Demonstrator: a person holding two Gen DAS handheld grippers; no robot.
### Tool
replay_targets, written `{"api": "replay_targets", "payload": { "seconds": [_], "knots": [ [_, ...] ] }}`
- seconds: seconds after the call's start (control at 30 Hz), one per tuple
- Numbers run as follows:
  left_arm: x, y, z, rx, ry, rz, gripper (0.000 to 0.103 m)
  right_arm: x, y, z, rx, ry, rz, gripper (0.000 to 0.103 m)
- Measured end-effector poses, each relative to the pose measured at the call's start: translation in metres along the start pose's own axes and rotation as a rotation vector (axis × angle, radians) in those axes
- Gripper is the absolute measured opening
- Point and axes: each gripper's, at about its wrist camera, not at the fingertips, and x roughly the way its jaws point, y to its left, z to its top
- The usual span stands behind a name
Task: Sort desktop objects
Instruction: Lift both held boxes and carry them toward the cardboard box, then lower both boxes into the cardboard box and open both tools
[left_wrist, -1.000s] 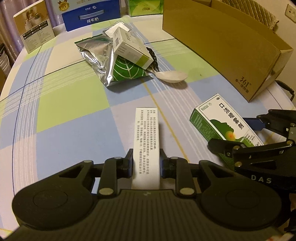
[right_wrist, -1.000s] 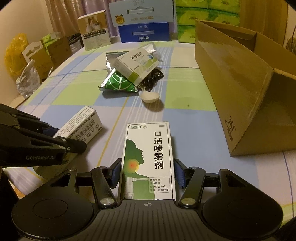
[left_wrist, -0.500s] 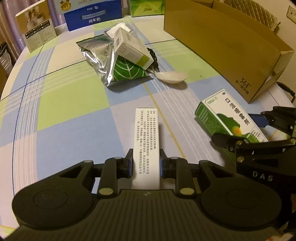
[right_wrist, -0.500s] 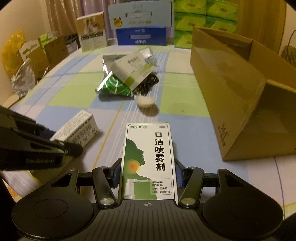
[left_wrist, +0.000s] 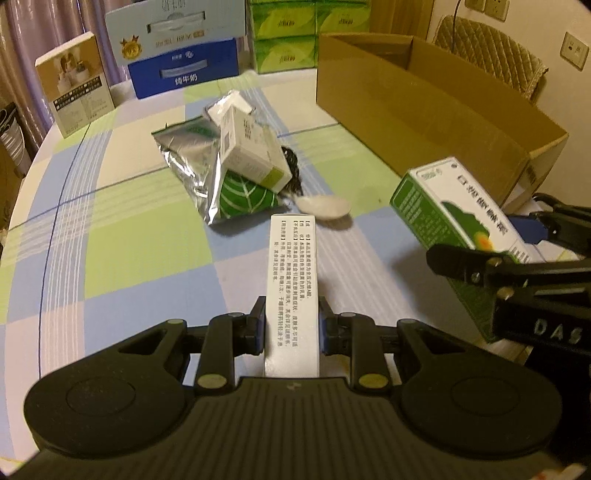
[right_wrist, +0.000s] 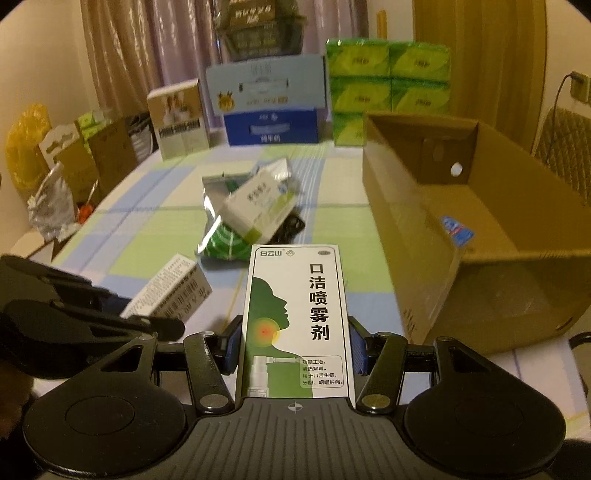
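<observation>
The left hand-held gripper (left_wrist: 291, 325) is clamping a narrow white box (left_wrist: 291, 284) of fine print, holding it above the worktop (left_wrist: 129, 236), a round top under a cloth checked in blue, green and lilac. The right hand-held gripper (right_wrist: 293, 347) is gripping a green-and-white spray box (right_wrist: 295, 321) just beside an open cardboard carton (right_wrist: 443, 236). Mid-worktop, a foil pouch (left_wrist: 207, 177) is lying under another small box (left_wrist: 251, 147), with a white spoon (left_wrist: 325, 208) beside it. Green tissue packs (right_wrist: 388, 85), a blue milk case (right_wrist: 269, 107) and curtains (right_wrist: 140, 55) are lining the far edge.
</observation>
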Motion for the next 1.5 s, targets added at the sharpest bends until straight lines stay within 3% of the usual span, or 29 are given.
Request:
{"api": "replay_targets", "payload": {
  "seconds": [0.4,0.67,1.1,1.5],
  "knots": [
    [-0.019,-0.033,0.039,0.045,-0.085,-0.051,0.021,-0.040,-0.028,0.042,0.028,-0.132,-0.042,0.052],
    [-0.024,-0.068,0.080,0.075,-0.148,-0.121,0.021,-0.056,-0.086,0.071,0.058,-0.196,-0.132,0.053],
    [0.006,-0.136,0.152,0.104,-0.181,-0.238,0.021,-0.037,-0.178,0.090,0.102,-0.154,-0.209,0.053],
    [0.045,-0.152,0.190,0.093,-0.156,-0.261,0.021,-0.006,-0.208,0.095,0.113,-0.102,-0.190,0.053]
  ]
}}
